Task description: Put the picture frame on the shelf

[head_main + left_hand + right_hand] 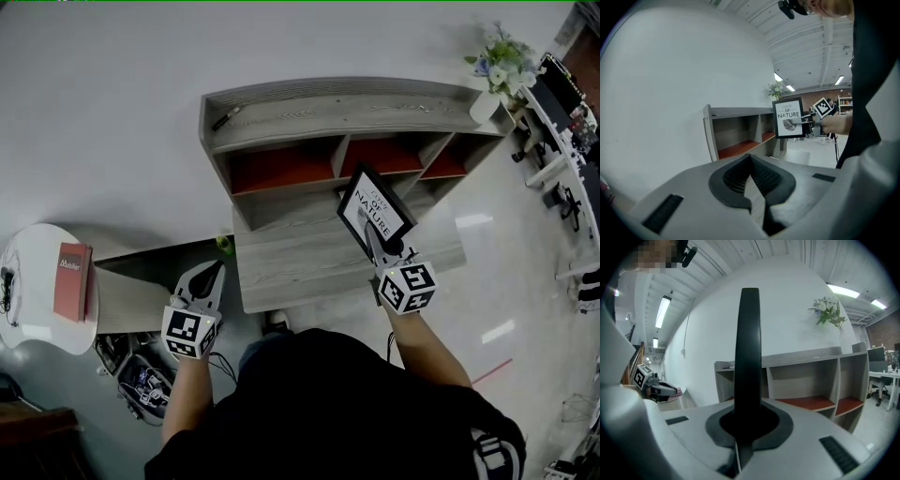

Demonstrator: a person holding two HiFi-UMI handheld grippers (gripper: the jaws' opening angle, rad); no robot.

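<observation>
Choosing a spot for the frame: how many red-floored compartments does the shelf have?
3, side by side under the shelf top: left compartment, middle compartment, right compartment. Lower ones may be hidden.

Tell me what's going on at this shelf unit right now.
A person stands facing the wooden shelf with a gripper in each hand. The right gripper is shut on one edge of the picture frame, holding it upright in the air in front of the middle compartments. The frame is not yet set down. The left gripper hangs off to the left, its jaws together with nothing between them.
</observation>
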